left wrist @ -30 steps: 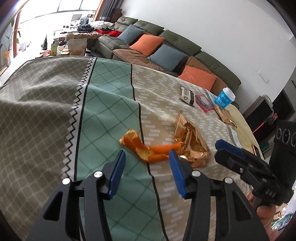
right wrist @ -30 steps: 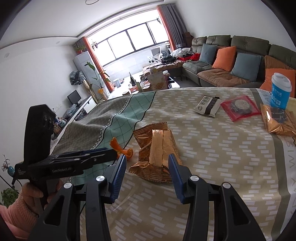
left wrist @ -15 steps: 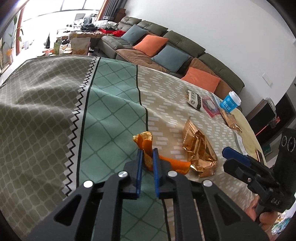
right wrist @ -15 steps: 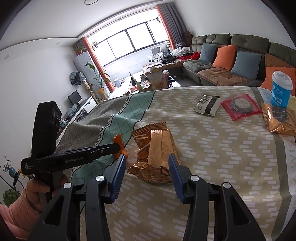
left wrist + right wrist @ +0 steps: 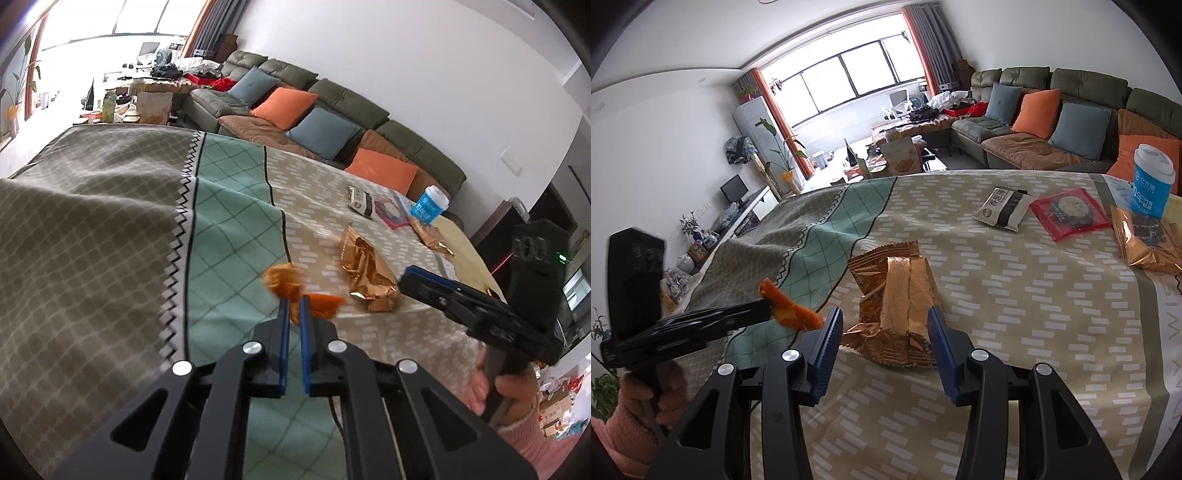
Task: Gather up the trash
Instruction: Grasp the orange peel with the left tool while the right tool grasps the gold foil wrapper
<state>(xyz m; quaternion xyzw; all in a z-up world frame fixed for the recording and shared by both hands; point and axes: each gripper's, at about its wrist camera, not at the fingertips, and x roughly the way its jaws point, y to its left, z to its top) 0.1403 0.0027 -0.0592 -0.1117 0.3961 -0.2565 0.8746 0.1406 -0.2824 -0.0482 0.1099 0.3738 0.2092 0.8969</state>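
Living-room setting: we see a long sofa (image 5: 1071, 110) with orange and blue cushions along the far wall and a bright window (image 5: 846, 77) behind. Our work surface is a desk (image 5: 1015, 332) covered by a patterned cloth in beige, green and grey bands.

We note the left gripper (image 5: 293, 306) clamped on the orange peel (image 5: 295, 291); its blue pads are nearly together with the peel pinched at their tips. In the right wrist view the same peel (image 5: 788, 308) hangs from the left gripper's tip (image 5: 764, 306), clear of the cloth and over the green band. The peel is blurred in the left wrist view.

We note the right gripper (image 5: 882, 328) with jaws parted, one pad on either side of the near end of a crumpled gold wrapper (image 5: 897, 299) lying on the beige band. We cannot tell whether the pads touch the wrapper.

Further back on the desk we record a white-and-black snack packet (image 5: 1003, 208), a red packet (image 5: 1069, 212) just beside it, a second gold packet (image 5: 1148, 240) near the right edge, and a blue paper cup (image 5: 1152, 181) standing upright behind that. A hand in a pink sleeve (image 5: 631, 410) holds the left gripper's handle.
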